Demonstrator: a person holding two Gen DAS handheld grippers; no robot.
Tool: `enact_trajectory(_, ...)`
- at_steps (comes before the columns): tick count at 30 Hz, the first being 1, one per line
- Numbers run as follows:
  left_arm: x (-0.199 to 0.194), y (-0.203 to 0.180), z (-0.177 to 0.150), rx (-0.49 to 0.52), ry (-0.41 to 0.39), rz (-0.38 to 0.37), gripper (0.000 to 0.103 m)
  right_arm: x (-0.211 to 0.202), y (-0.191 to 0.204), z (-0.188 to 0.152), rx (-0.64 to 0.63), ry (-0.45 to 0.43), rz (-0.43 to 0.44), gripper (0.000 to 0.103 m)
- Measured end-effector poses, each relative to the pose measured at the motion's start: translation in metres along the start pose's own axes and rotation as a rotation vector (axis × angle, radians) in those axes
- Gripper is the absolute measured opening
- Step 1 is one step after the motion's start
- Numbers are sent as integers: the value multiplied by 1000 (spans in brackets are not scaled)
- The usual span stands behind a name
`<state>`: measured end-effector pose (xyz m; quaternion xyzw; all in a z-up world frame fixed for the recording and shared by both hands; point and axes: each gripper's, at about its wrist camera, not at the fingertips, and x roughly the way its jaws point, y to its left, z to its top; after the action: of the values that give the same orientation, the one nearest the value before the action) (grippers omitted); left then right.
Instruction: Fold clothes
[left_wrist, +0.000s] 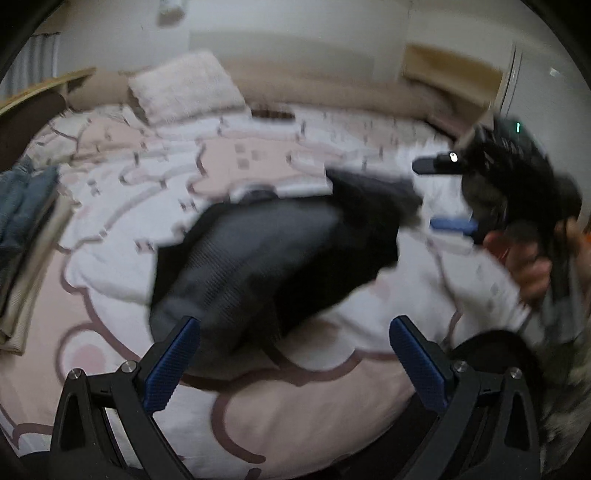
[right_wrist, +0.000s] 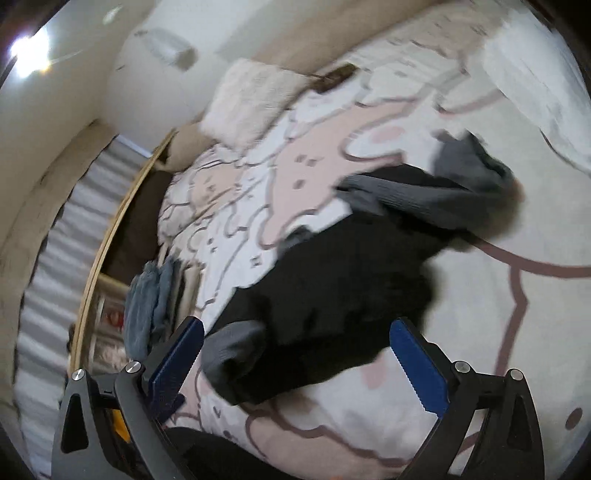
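A black and grey garment (left_wrist: 273, 254) lies crumpled on the pink and white bedspread (left_wrist: 295, 413); it also shows in the right wrist view (right_wrist: 351, 273), with a grey sleeve (right_wrist: 461, 184) at its far end. My left gripper (left_wrist: 293, 362) is open and empty just in front of the garment. My right gripper (right_wrist: 295, 365) is open and empty over the garment's near edge. In the left wrist view the right gripper (left_wrist: 447, 195) is at the right, jaws apart, beside the garment's far corner.
A stack of folded clothes (left_wrist: 22, 236) with blue denim on top lies at the bed's left edge and shows in the right wrist view (right_wrist: 155, 306). A fluffy pillow (left_wrist: 184, 86) sits at the headboard. A white quilt (right_wrist: 535, 85) is bunched at the right.
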<state>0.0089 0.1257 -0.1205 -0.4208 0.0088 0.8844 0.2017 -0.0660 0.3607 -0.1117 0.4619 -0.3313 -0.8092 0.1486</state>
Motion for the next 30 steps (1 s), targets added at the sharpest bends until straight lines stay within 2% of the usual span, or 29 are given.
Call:
enact_trajectory(1,9,-2,2,2,16,-19,101,8,-9,3,13,19,-33,88)
enact_trajectory(3,28,-6,5,7,46,-55,100,20,-23,7,37,51,-70,81)
enact_trajectory(5,41,-4,21,43,24,-25,100,34,-37,7,80,85,-70,77)
enact_trajectory(7,51,6,36,60,-5,41,100,45,-48,4,115,109,-64,77)
enact_trajectory(13,56,83,76,42,-81,360,100,54,-51,0,119,116,-48,77)
enact_trajectory(17,31,119,78,43,-113,415,100,69,-53,1,133,163,-19,77)
enact_trajectory(19,16,122,74,89,-134,387,101,75,-44,3,107,175,-4,77)
enact_trajectory(22,-6,116,64,198,-178,313,102,74,-30,15,82,135,68,77)
enact_trajectory(24,-13,98,56,332,-206,277,102,71,-24,26,92,94,129,77)
enact_trajectory(26,-14,72,42,521,-222,242,102,70,-21,37,115,63,186,77)
enact_trajectory(30,5,35,21,819,-177,148,102,80,-27,45,160,53,196,77)
